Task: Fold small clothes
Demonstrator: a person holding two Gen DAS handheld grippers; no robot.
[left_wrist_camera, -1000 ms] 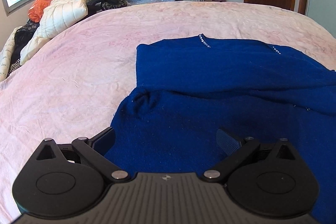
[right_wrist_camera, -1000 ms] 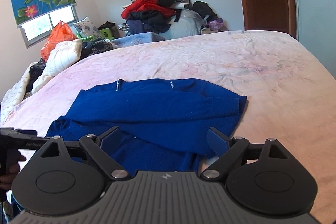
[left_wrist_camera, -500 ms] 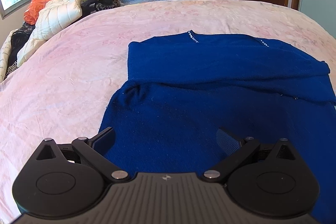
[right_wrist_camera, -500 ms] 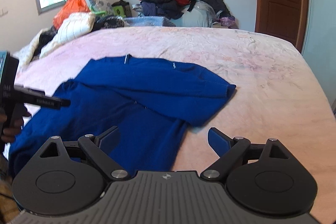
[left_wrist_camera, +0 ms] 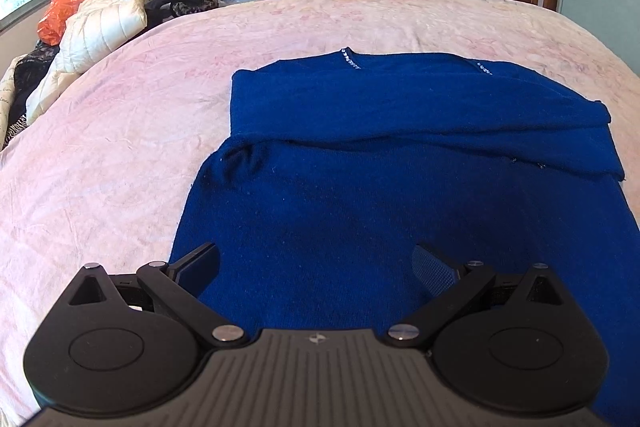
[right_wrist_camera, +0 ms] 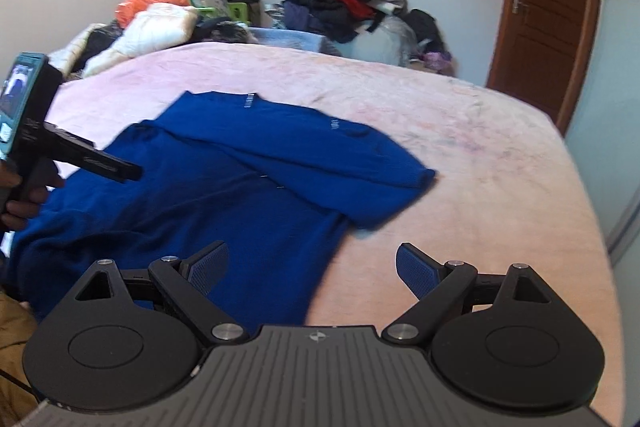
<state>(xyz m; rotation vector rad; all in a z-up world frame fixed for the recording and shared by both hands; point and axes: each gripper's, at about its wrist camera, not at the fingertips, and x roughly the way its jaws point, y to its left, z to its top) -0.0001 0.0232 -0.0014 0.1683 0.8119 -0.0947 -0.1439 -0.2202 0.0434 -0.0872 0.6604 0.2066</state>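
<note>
A deep blue knitted sweater (left_wrist_camera: 400, 195) is lying flat on a pink bedspread (left_wrist_camera: 100, 147), its top part folded over toward 6 o'clock, small silver studs glinting near the 12 o'clock edge.

Right claw (right_wrist_camera: 312, 269) has swung right and pulled back: sweater (right_wrist_camera: 224, 187) now sits left of center in its view, bare bed (right_wrist_camera: 500, 187) lower right. Left claw (right_wrist_camera: 120, 171) now shows at left edge, over the sweater. In left view the sweater (left_wrist_camera: 400, 211) slid lower; its right sleeve end now shows.
</note>
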